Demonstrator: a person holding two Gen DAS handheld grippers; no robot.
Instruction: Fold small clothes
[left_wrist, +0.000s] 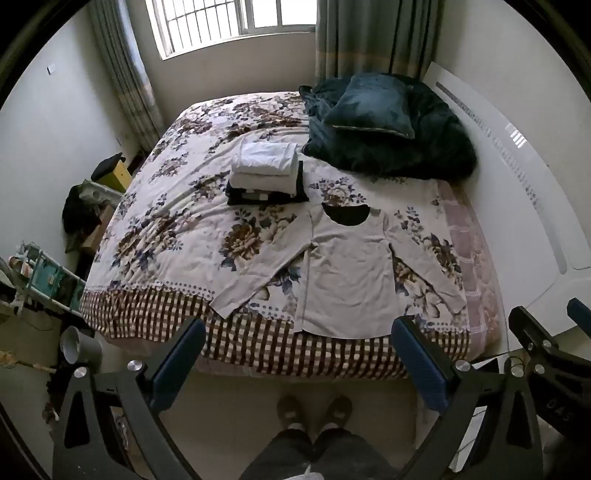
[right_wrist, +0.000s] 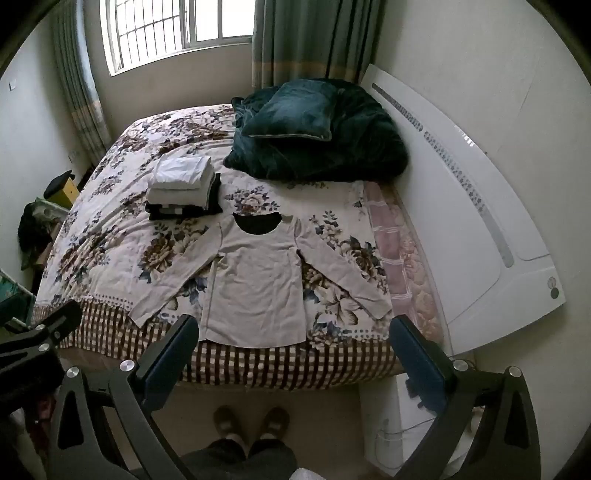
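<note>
Pale grey cotton, the long-sleeved top (left_wrist: 347, 273) lies flat and face-up at the near edge of the floral bedspread (left_wrist: 173, 206), sleeves splayed, just in front of the folded stack (left_wrist: 266, 173). My left gripper (left_wrist: 298, 363) and right gripper (right_wrist: 293, 360) both hang spread and empty above the hem. I judge folding hasn't begun; next I'd pinch a sleeve and bring it across the body.

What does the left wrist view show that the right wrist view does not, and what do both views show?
Only the left wrist view shows the grey cylindrical bin on the floor, the full shelf rack beside the bed, and the right gripper at its edge. Only the right wrist view shows the round logo on the white headboard, and the left gripper at its edge. Both share the spread long-sleeved shirt, the folded stack, the dark green pillow and open jaws.
</note>
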